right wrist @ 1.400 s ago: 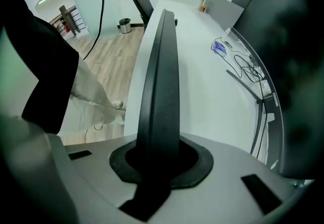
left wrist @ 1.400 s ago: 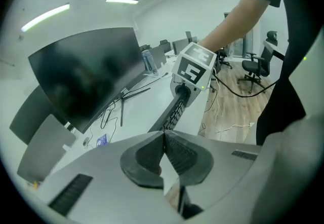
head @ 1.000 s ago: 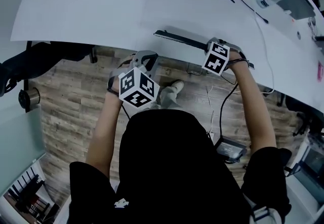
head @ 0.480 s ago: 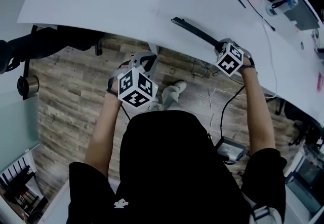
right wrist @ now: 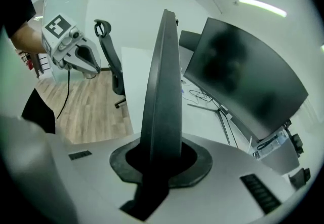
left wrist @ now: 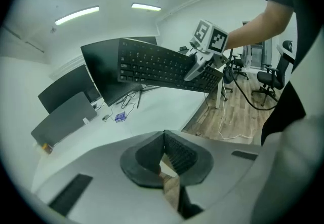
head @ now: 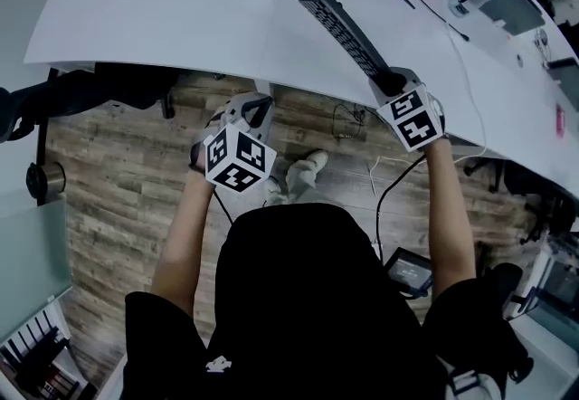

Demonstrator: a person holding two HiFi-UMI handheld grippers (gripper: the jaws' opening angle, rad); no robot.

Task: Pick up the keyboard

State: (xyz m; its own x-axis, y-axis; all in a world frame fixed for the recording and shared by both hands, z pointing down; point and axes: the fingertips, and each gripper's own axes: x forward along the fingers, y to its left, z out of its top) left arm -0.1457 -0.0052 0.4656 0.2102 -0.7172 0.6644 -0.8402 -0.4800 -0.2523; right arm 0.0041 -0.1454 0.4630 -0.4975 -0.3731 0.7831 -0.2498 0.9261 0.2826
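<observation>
One slim black keyboard [head: 348, 34], keys showing, is clamped by the right tool [head: 391, 81]; left tool [head: 257, 107] clenched empty.

The right gripper [head: 391, 81] reaches forward and down on an outstretched right arm [head: 450, 199], its fingers [right wrist: 197, 163] clamped on the near end of the keyboard [head: 342, 25]. The left gripper [head: 256, 106] sits nearer the body on a bent left arm [head: 185, 226], angled downward. Its fingers [left wrist: 179, 154] are pressed together, with nothing between them.
</observation>
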